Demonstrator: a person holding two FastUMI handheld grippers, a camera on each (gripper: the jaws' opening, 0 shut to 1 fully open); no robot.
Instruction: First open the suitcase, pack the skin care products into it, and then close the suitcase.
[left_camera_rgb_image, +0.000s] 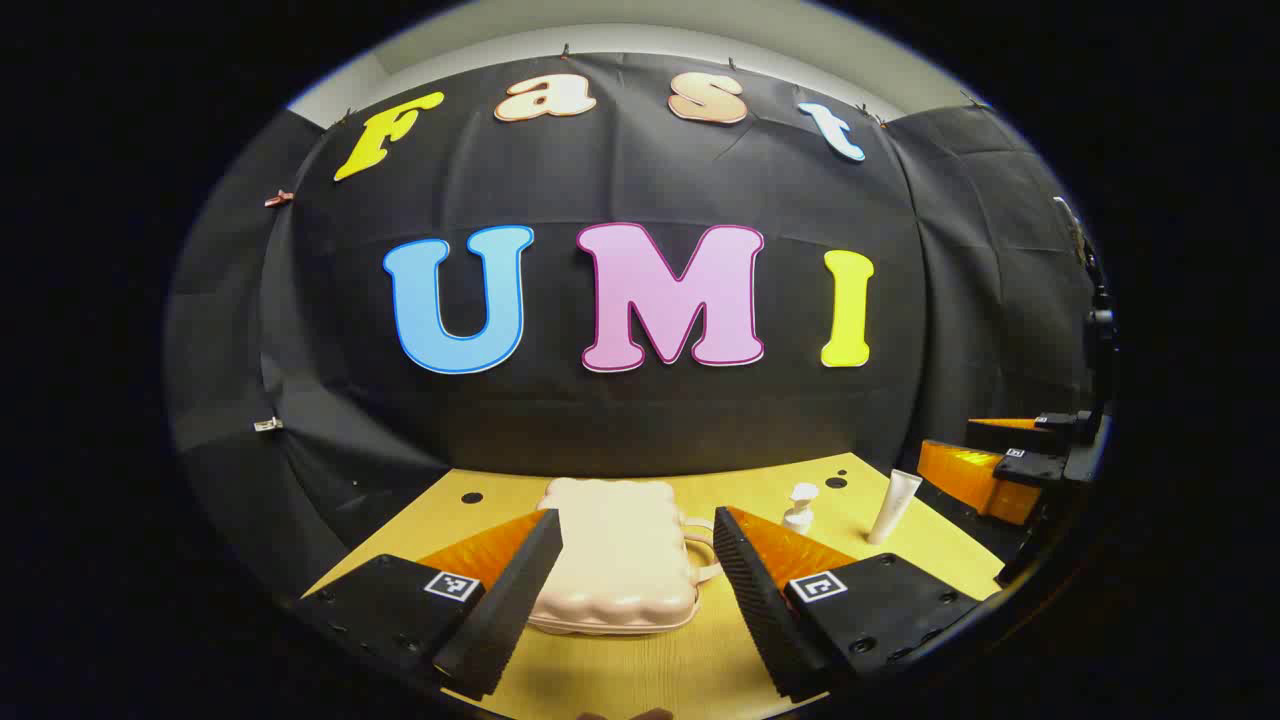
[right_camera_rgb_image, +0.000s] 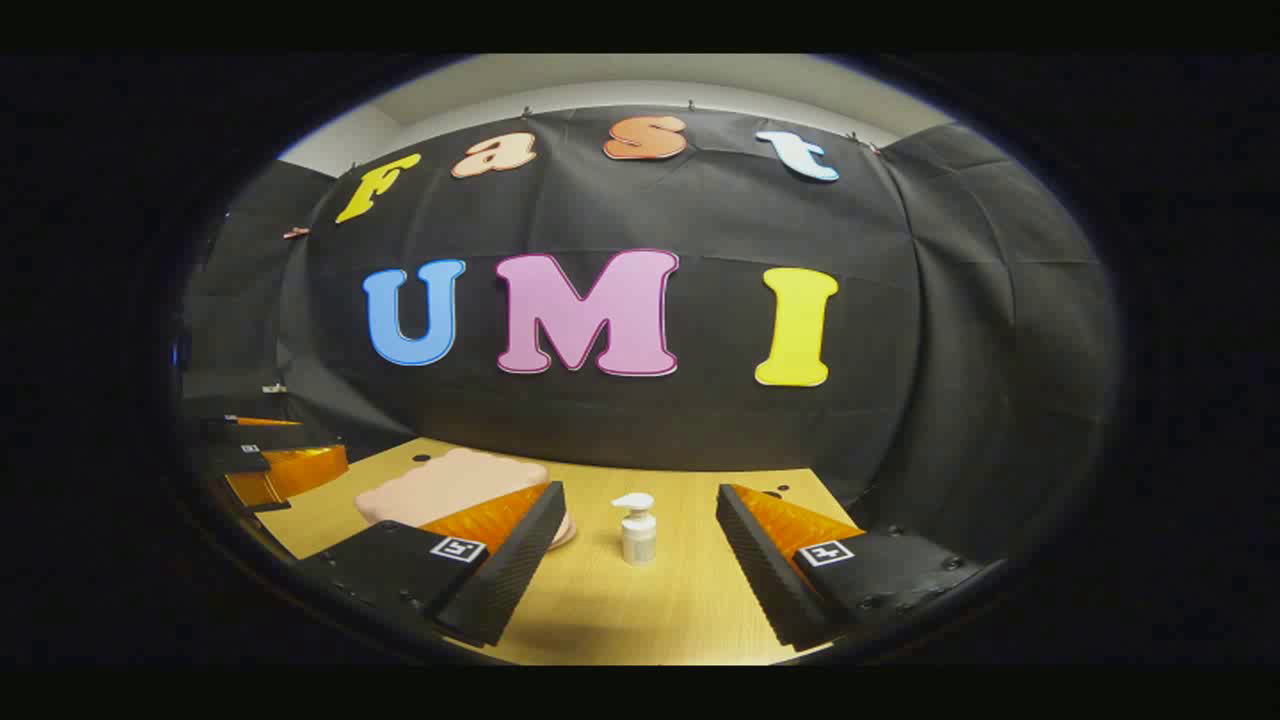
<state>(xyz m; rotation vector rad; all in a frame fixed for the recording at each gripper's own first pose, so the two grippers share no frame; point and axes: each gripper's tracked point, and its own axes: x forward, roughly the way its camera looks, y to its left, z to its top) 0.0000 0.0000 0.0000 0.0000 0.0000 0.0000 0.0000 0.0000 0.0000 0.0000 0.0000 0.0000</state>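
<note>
Left gripper view first: a light wooden bench (left_camera_rgb_image: 690, 670) with a few dark round holes near its far edge, black cloth wall behind it, and a strip of pale wall or ceiling above. The left gripper (left_camera_rgb_image: 640, 590) has its fingers spread wide with nothing between them touching. The pale pink suitcase (left_camera_rgb_image: 620, 560) lies flat and closed on the bench, right in the gap between the fingers and a bit beyond the tips; its handle points toward the right finger. A white pump bottle (left_camera_rgb_image: 800, 507) sits past the right finger, partly cut off by it, and a white tube (left_camera_rgb_image: 893, 507) stands upright farther right. The other gripper (left_camera_rgb_image: 1010, 460) pokes in at the right edge, too squashed there to make out much.

Right gripper view: same bench (right_camera_rgb_image: 640, 610) and cloth. The right gripper (right_camera_rgb_image: 640, 570) is spread wide too, holding nothing, with the pump bottle (right_camera_rgb_image: 637, 530) standing between the fingertips, apart from both. The suitcase (right_camera_rgb_image: 440, 485) lies to the left, partly hidden behind the left finger.
</note>
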